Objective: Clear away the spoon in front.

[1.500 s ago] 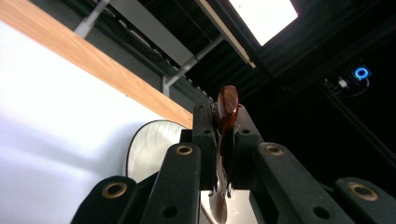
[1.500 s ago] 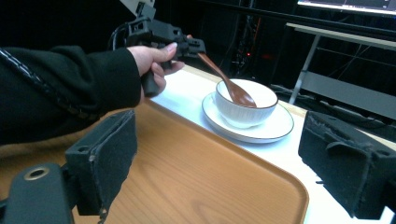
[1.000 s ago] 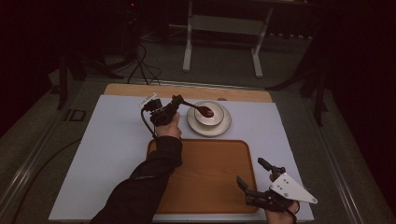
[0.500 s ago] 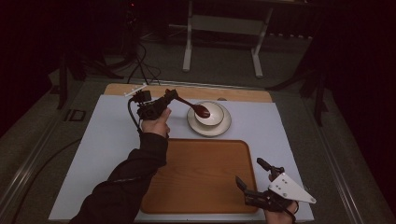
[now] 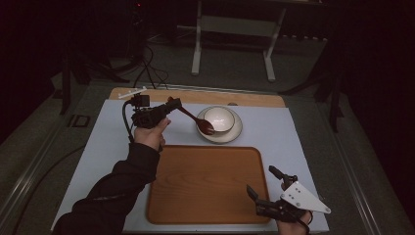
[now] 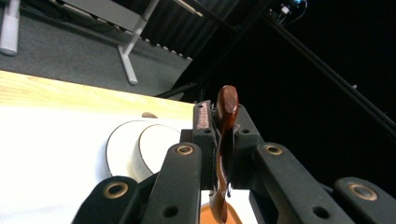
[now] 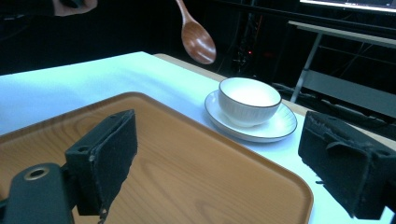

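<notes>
Left gripper (image 5: pixel 169 106), upper left of the high view, clenched on the handle of 1 dark brown wooden spoon (image 5: pixel 195 117), its head raised beside the white ceramic bowl (image 5: pixel 219 119). Keep the handle level, carrying toward the wooden tray (image 5: pixel 205 183). Right gripper (image 5: pixel 262 188), lower right, released.

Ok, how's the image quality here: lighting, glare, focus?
High view: dim, surroundings nearly black, table lit. Left gripper view: white mat blown out; spoon close and soft. Right gripper view: jaws blurred up close, bowl sharp, sheen on the spoon.
</notes>
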Available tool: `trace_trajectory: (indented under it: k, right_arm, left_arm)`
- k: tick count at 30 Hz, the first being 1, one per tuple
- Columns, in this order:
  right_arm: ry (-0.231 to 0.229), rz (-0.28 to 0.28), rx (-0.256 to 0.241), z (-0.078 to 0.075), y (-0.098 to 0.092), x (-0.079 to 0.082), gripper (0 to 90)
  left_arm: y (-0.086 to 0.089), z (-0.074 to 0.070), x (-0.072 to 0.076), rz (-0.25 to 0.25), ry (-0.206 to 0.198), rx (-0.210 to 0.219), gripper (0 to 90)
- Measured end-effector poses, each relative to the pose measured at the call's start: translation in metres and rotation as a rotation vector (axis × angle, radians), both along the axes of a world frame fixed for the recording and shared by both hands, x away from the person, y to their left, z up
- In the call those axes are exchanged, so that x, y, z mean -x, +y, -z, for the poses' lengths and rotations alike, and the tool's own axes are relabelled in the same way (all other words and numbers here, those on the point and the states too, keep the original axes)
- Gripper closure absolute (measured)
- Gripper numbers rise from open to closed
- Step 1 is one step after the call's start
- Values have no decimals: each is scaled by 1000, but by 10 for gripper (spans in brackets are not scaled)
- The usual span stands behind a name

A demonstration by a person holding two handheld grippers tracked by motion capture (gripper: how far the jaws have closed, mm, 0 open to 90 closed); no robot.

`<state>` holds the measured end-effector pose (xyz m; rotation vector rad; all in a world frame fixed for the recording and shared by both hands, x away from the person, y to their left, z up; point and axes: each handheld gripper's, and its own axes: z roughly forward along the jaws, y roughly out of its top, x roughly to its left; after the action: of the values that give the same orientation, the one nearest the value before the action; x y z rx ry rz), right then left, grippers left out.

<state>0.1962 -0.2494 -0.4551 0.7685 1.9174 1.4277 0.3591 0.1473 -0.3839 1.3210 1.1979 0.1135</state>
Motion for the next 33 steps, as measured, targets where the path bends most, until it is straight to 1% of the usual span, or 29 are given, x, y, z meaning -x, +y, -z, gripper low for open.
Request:
trace_trajectory:
  k: [1, 3, 4, 5, 6, 7, 8, 9, 11, 12, 13, 15, 16, 17, 18, 20, 21, 22, 23, 24, 26, 30, 32, 33]
  right_arm:
    - [-2, 1, -1, 0, 0, 0, 116]
    - [-2, 2, -2, 0, 0, 1, 117]
    - [-3, 3, -1, 0, 0, 1, 116]
    - [-2, 3, 0, 0, 0, 0, 117]
    - [-1, 3, -1, 0, 0, 0, 117]
    - [0, 4, -2, 0, 0, 0, 117]
    - [0, 4, -2, -1, 0, 0, 116]
    - [-1, 4, -2, -1, 0, 0, 116]
    - [-2, 6, -3, -1, 0, 1, 116]
    - [-3, 6, -4, -1, -1, 1, 117]
    - [-3, 6, -4, -1, -1, 1, 117]
    - [0, 7, 1, -1, 0, 0, 117]
    - [2, 6, 0, -1, 0, 0, 116]
    - [2, 7, 0, -1, 0, 0, 117]
    - [1, 7, 1, -1, 0, 0, 116]
    - [2, 6, 1, -1, 0, 0, 116]
    - [2, 6, 1, -1, 0, 0, 117]
    - [1, 6, 2, -1, 0, 1, 117]
    - [2, 5, 2, -1, 0, 1, 117]
    - [2, 5, 2, -1, 0, 0, 117]
    - [2, 4, 3, 0, 0, 0, 117]
    - [1, 5, 4, 0, 1, 0, 116]
    - [4, 4, 3, 0, 1, 0, 117]
    - [3, 4, 5, 0, 2, 0, 117]
  left_arm:
    - [1, 0, 2, 2, 0, -7, 841]
    - [4, 0, 5, 27, 4, -15, 841]
    - [4, 0, 5, 27, 4, -15, 841]
    - [6, 1, 8, 42, 12, -21, 841]
    - [6, 1, 8, 42, 12, -21, 841]
    - [9, 3, 11, 52, 17, -22, 841]
    - [10, 3, 13, 65, 24, -31, 841]
    - [12, 3, 15, 64, 26, -40, 841]
    - [14, 3, 19, 82, 38, -51, 841]
    - [15, 3, 21, 87, 38, -63, 841]
    - [15, 3, 21, 87, 38, -63, 841]
    - [16, 3, 24, 104, 34, -96, 841]
    - [18, 3, 26, 122, 49, -105, 841]
    - [18, 3, 27, 125, 54, -111, 841]
    - [19, 3, 28, 140, 63, -109, 841]
    - [19, 3, 28, 140, 63, -109, 841]
    - [20, 3, 32, 171, 65, -119, 841]
    - [20, 3, 34, 187, 71, -118, 841]
    - [21, 3, 36, 188, 67, -116, 841]
    - [22, 4, 37, 199, 69, -115, 841]
    - [24, 6, 40, 223, 82, -117, 841]
    - [29, 11, 46, 276, 113, -135, 840]
    - [31, 13, 49, 290, 122, -142, 840]
    - [32, 13, 50, 310, 129, -149, 840]
